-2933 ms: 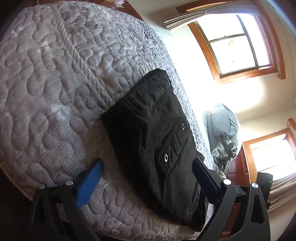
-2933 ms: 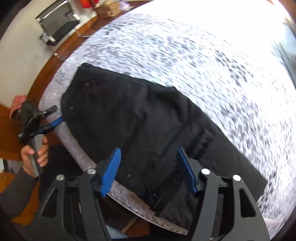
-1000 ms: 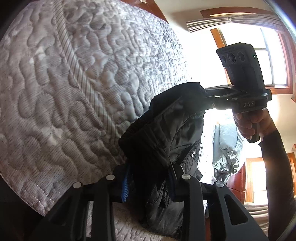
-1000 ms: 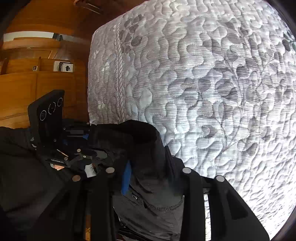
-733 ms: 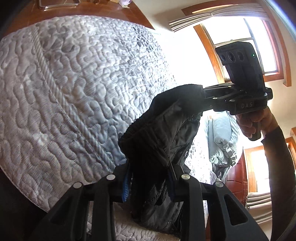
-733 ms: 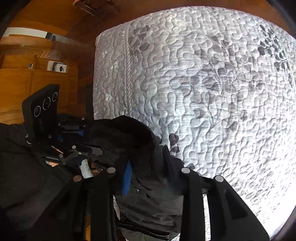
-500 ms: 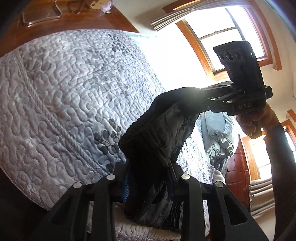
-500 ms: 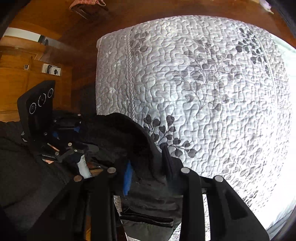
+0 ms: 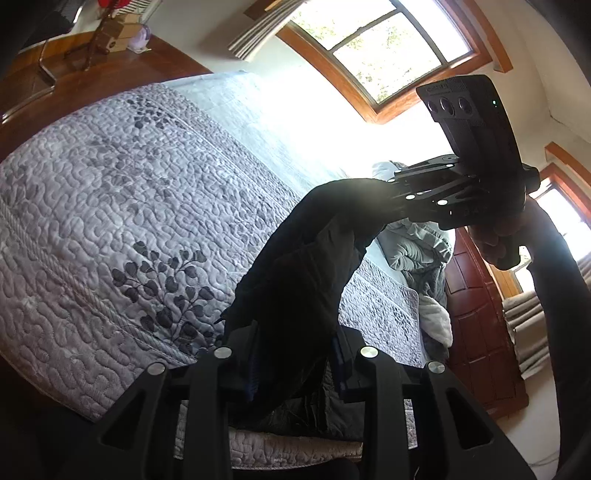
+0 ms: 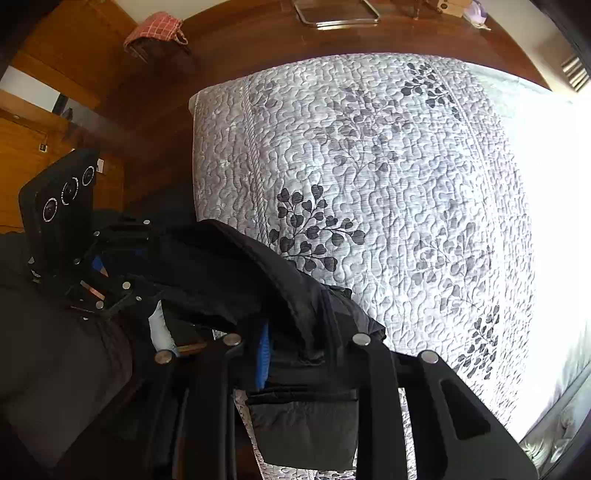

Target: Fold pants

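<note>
The black pants [image 9: 295, 277] hang in the air above the grey quilted bed [image 9: 110, 221], stretched between my two grippers. In the left wrist view my left gripper [image 9: 295, 354] is shut on one bunched end of the cloth. At the upper right my right gripper [image 9: 388, 195] bites the other end. In the right wrist view the right gripper [image 10: 295, 343] points down at the quilt [image 10: 388, 166]; its jaws are closing with the pants [image 10: 229, 266] pinched between them. The left gripper [image 10: 147, 258] holds the fabric at the left. A pocketed part dangles below.
A bundled grey blanket [image 9: 417, 243] lies at the bed's far end beside a red-brown wooden door [image 9: 476, 314]. Bright windows [image 9: 380, 48] wash out part of the bed. Wood floor [image 10: 155, 92], a red checked cloth [image 10: 155, 27] and a metal chair frame [image 10: 336, 14] surround the bed. A dark sleeve [image 9: 565, 295] fills the right.
The pants lay flat on the quilt with both grippers open; both then shut on them. Over the last second both grippers rose, lifting the pants higher off the bed.
</note>
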Demonstrator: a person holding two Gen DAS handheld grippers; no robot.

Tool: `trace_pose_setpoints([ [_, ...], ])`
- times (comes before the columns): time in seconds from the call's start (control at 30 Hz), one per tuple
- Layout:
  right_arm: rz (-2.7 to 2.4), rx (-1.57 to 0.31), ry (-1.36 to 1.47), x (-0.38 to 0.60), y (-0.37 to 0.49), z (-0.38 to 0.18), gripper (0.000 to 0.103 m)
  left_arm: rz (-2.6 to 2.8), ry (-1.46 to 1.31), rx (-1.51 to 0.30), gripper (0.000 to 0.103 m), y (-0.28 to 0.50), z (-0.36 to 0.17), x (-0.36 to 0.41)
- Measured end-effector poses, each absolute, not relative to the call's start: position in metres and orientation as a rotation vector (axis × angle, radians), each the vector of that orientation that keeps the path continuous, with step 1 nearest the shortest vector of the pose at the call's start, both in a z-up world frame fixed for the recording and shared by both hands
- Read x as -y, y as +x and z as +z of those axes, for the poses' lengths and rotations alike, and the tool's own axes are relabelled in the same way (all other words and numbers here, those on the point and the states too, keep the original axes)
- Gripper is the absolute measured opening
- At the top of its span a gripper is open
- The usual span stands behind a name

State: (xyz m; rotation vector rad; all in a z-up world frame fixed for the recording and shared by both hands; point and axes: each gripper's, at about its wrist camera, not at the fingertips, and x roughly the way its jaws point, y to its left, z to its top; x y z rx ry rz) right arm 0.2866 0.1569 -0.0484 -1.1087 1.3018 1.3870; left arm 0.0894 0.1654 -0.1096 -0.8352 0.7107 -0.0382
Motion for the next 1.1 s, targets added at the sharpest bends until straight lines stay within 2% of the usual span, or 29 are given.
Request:
trace_pose_setpoints([
  [0.47,1.265,-1.19,-1.034,-0.049,0.294,0.0,0.02,-0.142,-0.662,-0.745,0.03,0.11,-0.068,-0.081],
  [1.1,1.119,-1.102,-0.961,0.06,0.291,0.007,0.015,-0.268,-0.5,-0.81,0.029,0.132,-0.048,0.017],
])
